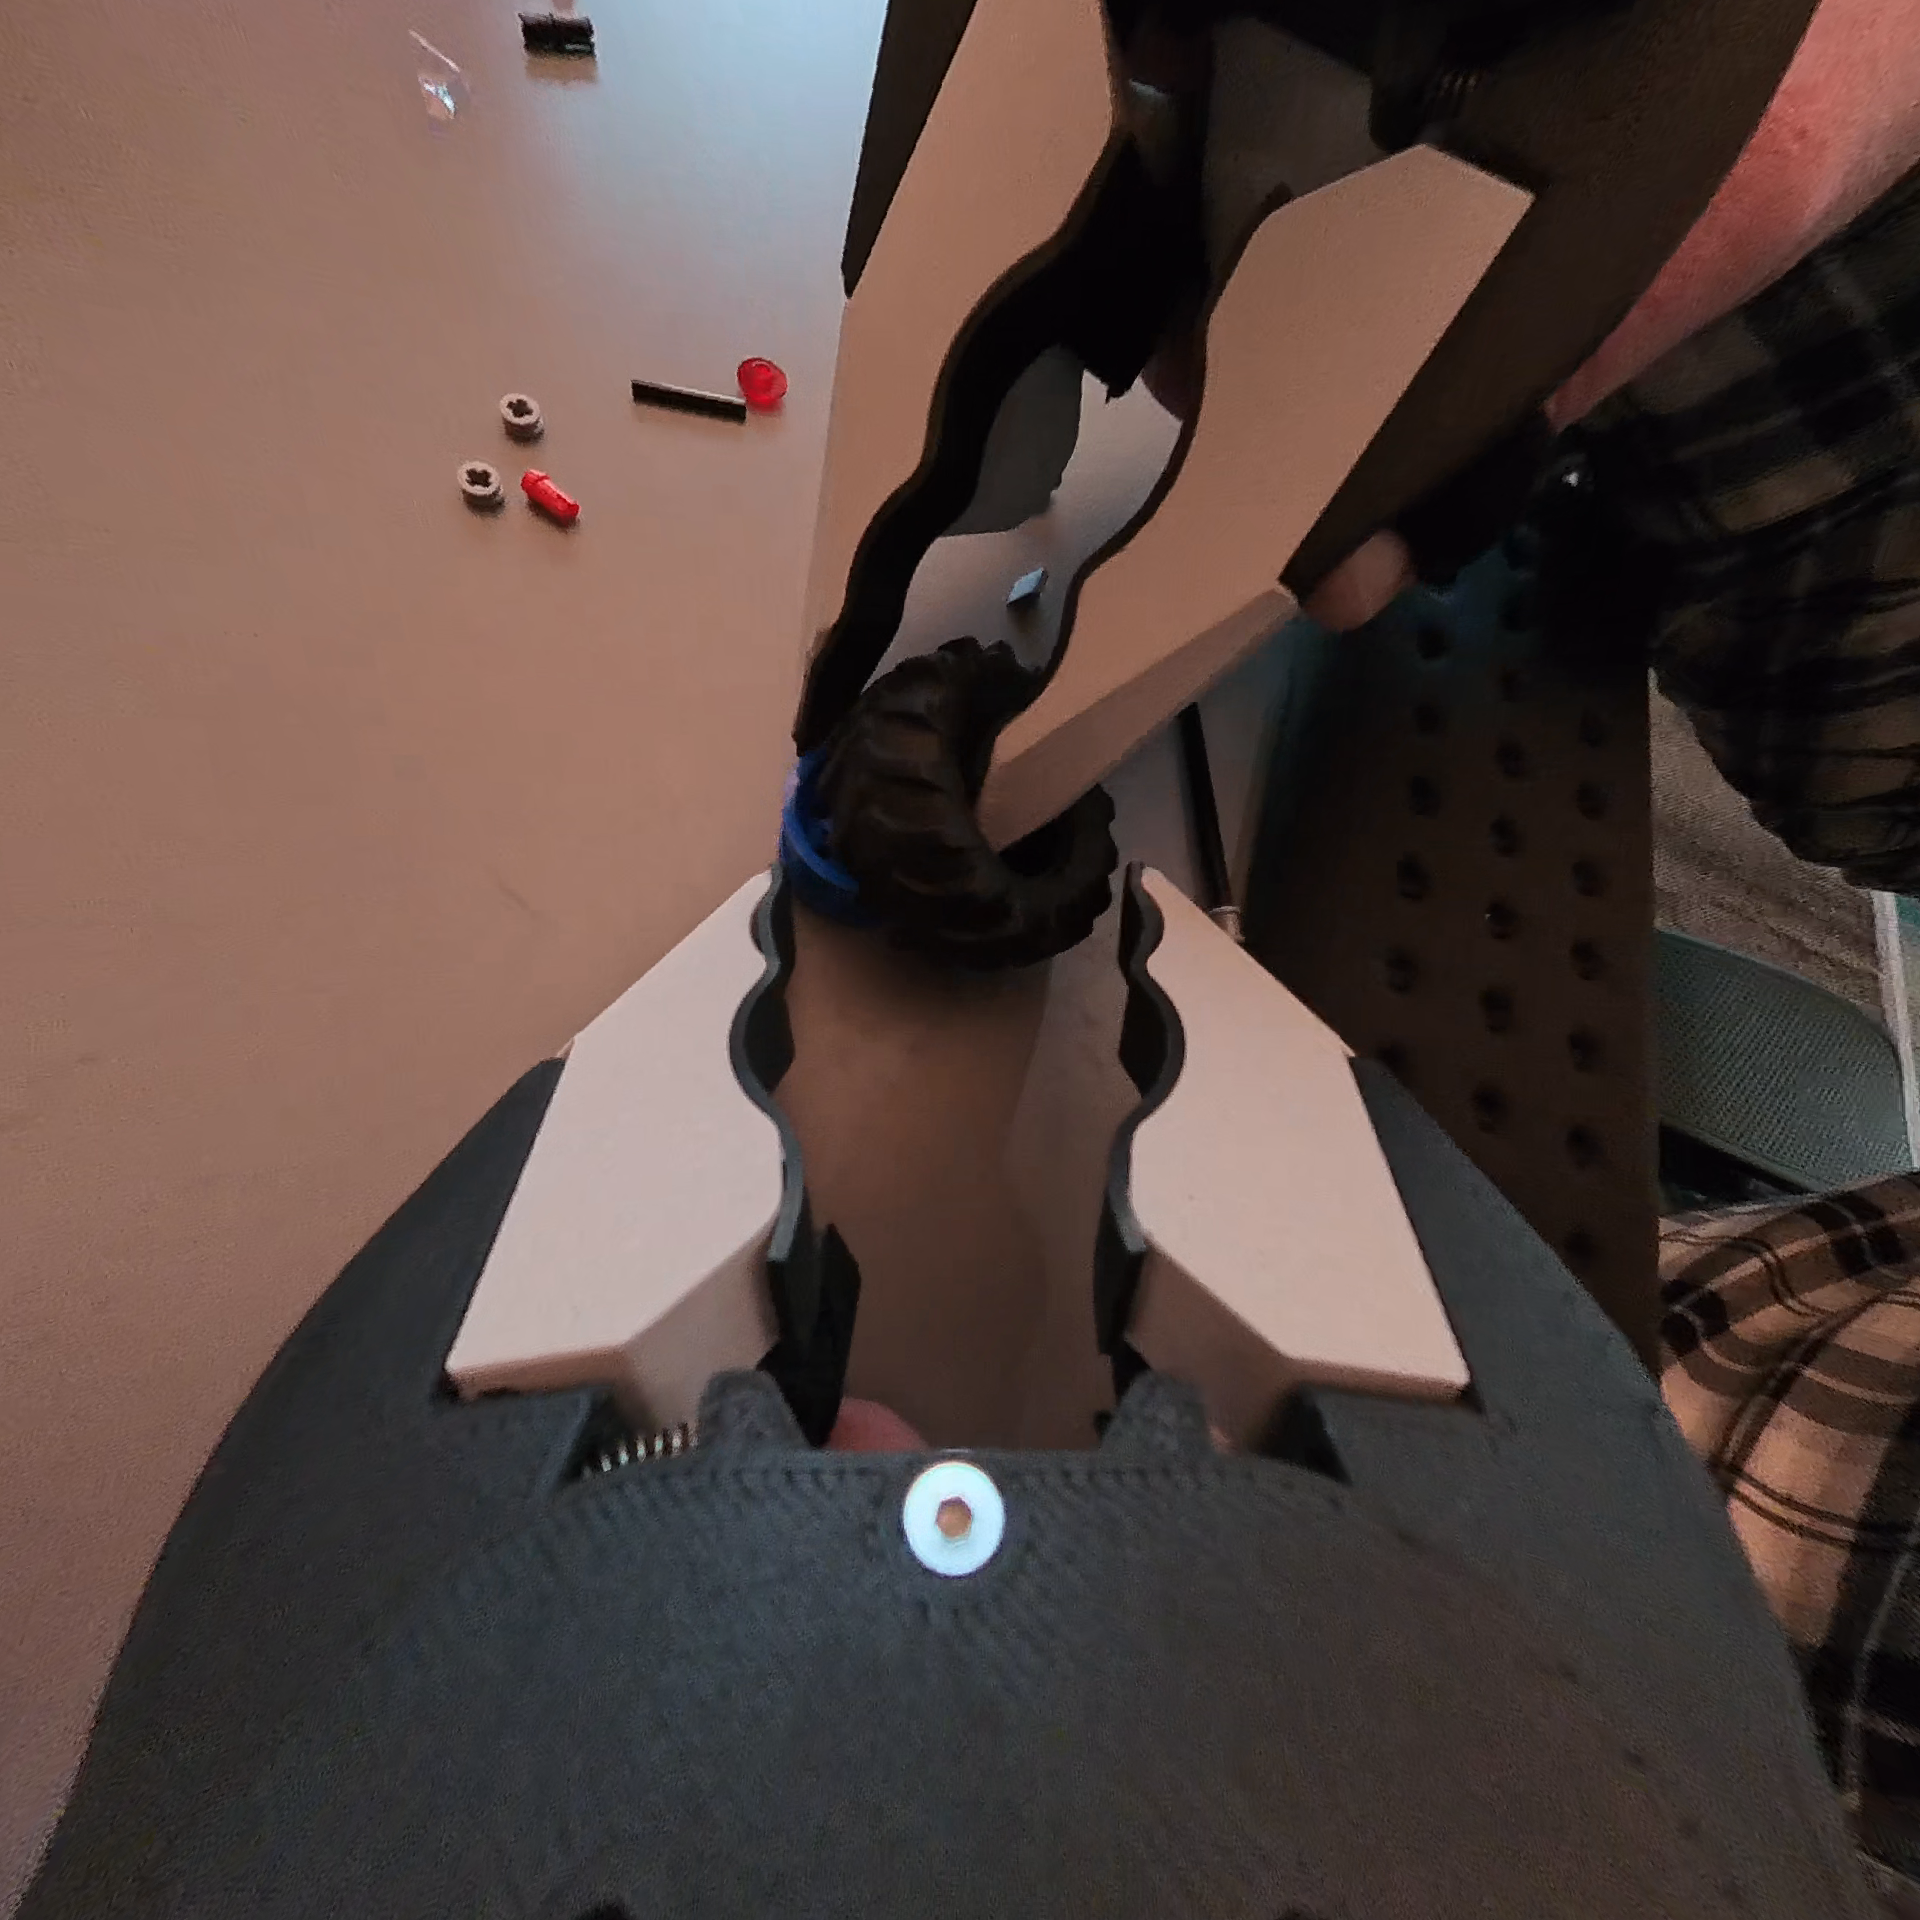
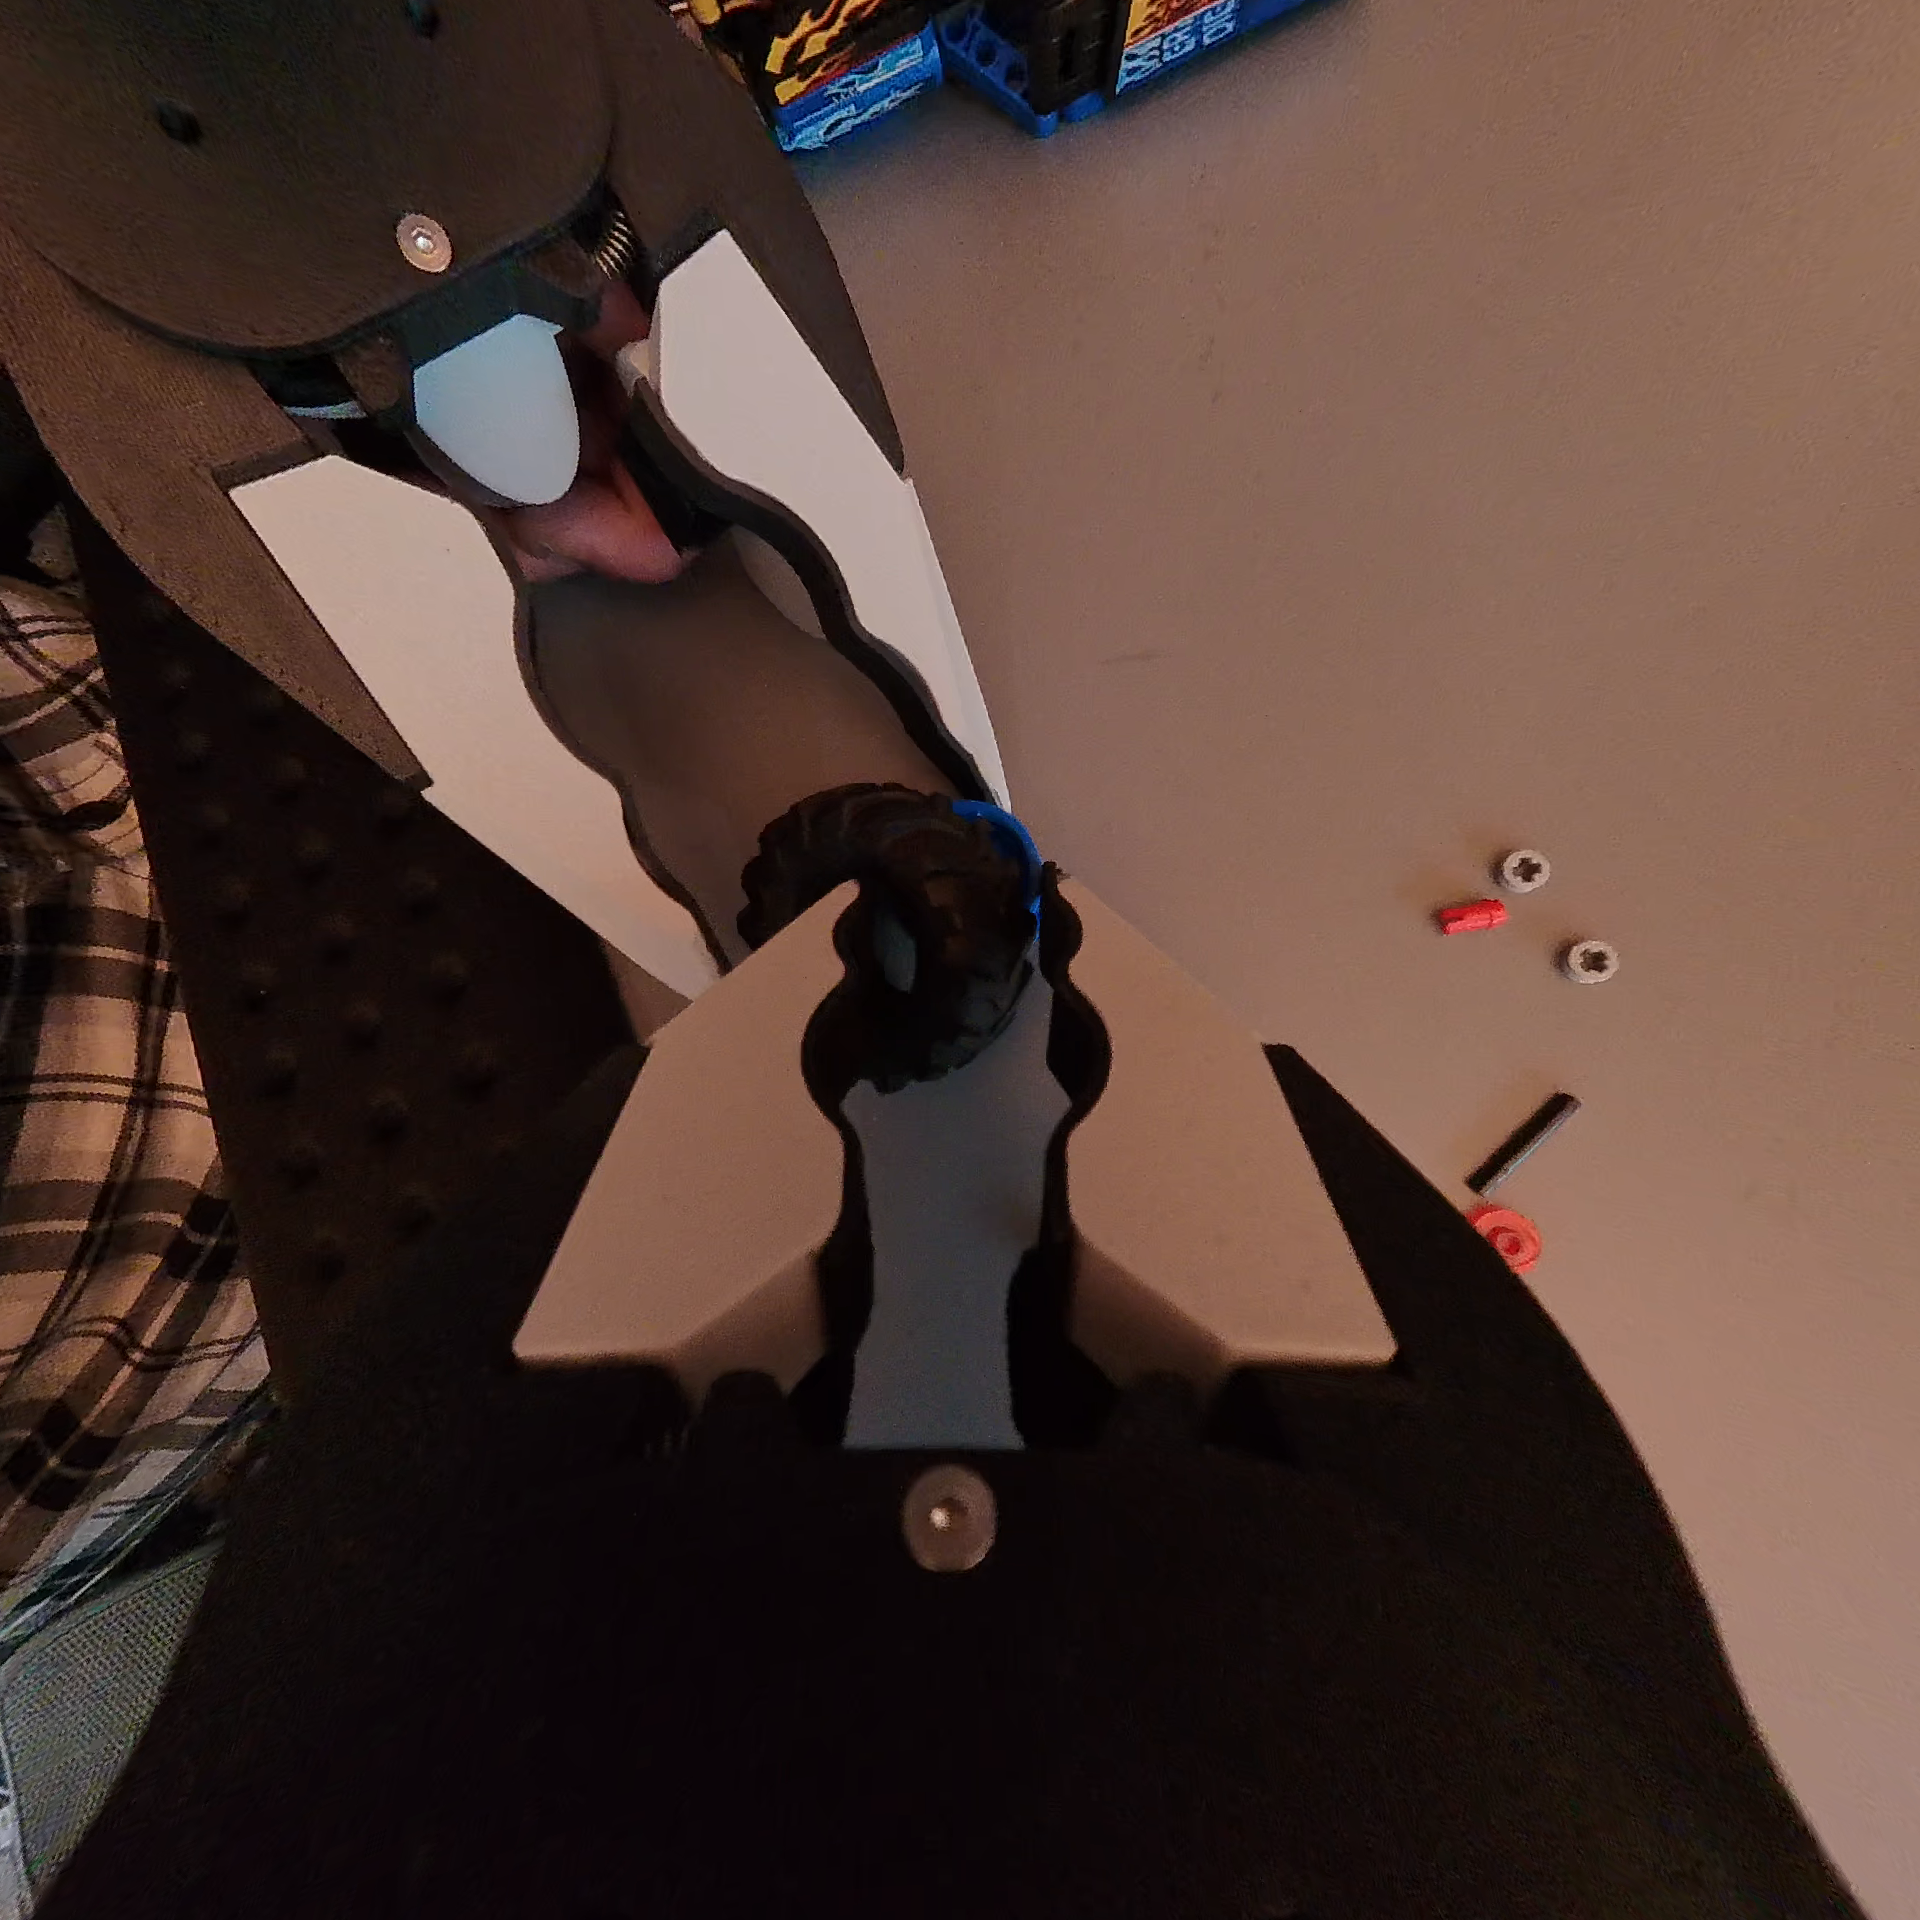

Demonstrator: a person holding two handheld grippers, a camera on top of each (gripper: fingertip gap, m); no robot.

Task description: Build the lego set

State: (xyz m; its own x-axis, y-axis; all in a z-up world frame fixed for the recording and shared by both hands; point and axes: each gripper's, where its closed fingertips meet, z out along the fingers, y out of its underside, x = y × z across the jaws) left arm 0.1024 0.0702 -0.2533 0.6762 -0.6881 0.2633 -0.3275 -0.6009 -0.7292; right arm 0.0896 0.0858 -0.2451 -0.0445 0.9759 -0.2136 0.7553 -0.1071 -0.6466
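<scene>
Right now the right gripper (image 2: pixel 940 914) pinches a black tyre (image 2: pixel 914 935) on a blue rim (image 2: pixel 1013 842), its two fingertips closed on the tread so the wheel sits crosswise between them. Held that way, the hub faces sideways and is free to take an axle or a second grip.

From the left wrist view the wheel (image 1: pixel 956 821) hangs just beyond the left gripper (image 1: pixel 951 894), whose fingers stand spread with nothing between them. The wheel lies just past their tips, and whether one tip touches it cannot be told. The spread looks wide enough to take the tyre, so this reads as a hand-over or a steadying grip about to be made.

Loose parts lie well apart from the grippers on the table (image 1: pixel 260 779): two grey bushes (image 1: pixel 501 452), a red pin (image 1: pixel 551 497), a black axle (image 1: pixel 688 400) and a red round piece (image 1: pixel 762 379) touching its end. They seem kept within reach as the next pieces; the axle is the likely mate for the wheel.

Far off, a blue, partly built model (image 2: pixel 997 62) with flame-patterned panels stands at the table's edge, probably waiting for its wheels.
</scene>
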